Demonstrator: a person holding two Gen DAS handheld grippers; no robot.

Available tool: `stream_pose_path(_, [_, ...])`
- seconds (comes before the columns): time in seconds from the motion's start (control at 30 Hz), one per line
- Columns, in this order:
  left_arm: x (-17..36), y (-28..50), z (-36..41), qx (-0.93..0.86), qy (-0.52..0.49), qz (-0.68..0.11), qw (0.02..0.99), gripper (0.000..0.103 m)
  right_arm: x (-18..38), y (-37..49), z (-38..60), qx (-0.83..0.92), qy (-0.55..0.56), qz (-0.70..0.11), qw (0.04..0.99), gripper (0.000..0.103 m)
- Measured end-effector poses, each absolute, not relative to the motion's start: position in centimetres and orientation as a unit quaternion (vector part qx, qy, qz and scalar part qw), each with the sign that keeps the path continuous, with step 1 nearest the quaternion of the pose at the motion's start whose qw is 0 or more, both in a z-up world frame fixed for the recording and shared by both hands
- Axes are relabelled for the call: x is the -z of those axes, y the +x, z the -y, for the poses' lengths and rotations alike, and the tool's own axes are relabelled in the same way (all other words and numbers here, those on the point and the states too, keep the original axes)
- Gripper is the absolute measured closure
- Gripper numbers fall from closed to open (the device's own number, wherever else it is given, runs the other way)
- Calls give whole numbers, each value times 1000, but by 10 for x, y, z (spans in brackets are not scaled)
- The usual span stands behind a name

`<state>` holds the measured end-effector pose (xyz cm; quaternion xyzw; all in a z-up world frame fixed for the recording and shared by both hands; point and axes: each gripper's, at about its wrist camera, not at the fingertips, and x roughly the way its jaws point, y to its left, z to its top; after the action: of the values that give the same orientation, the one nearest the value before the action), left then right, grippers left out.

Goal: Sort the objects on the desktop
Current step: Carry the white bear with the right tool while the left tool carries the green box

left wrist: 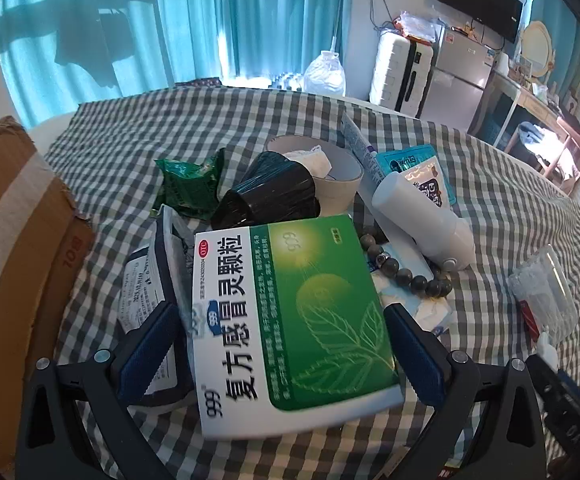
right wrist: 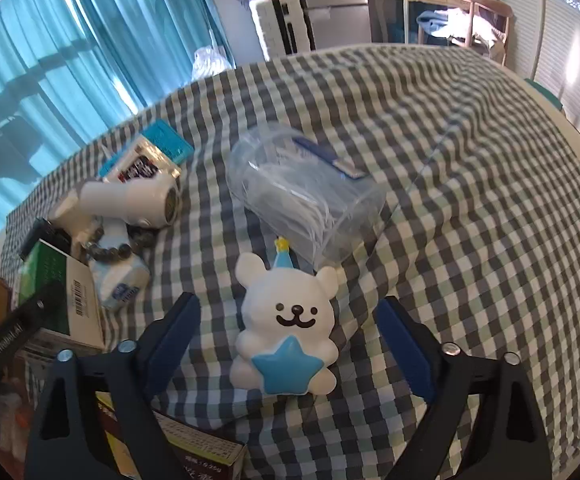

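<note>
step: pre-grasp, sorting | L tool [left wrist: 282,344] wide open astride green med box [left wrist: 290,312], pads not pressing | R tool [right wrist: 290,344] open around bear toy [right wrist: 288,332], no contact | next: likely close both on targets, then lift off desk [right wrist: 469,200]

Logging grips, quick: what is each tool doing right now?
Left tool: open, astride the green medicine box, not clamped.
Right tool: open, around the white bear toy, not touching.
</note>
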<state>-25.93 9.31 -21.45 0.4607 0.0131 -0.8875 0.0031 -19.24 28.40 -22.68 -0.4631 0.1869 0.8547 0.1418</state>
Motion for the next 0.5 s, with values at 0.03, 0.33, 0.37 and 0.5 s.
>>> stream_pose_path(0.03, [216, -261, -93, 887, 462, -16, 1, 0, 230, -193, -285, -851, -469, -187, 142, 33])
stream_pose_path(0.33, [205, -256, -95, 883, 467, 2, -48, 20, 228, -184, -283, -849, -480, -183, 125, 53])
stream_pose_path(0.37, [201, -252, -95, 884, 465, 0, -51, 20, 225, -181, -283, -849, -480, -183, 121, 53])
stream_pose_path(0.5, [178, -233, -89, 889, 454, -7, -61, 20, 211, -170, -283, -851, -474, -192, 116, 53])
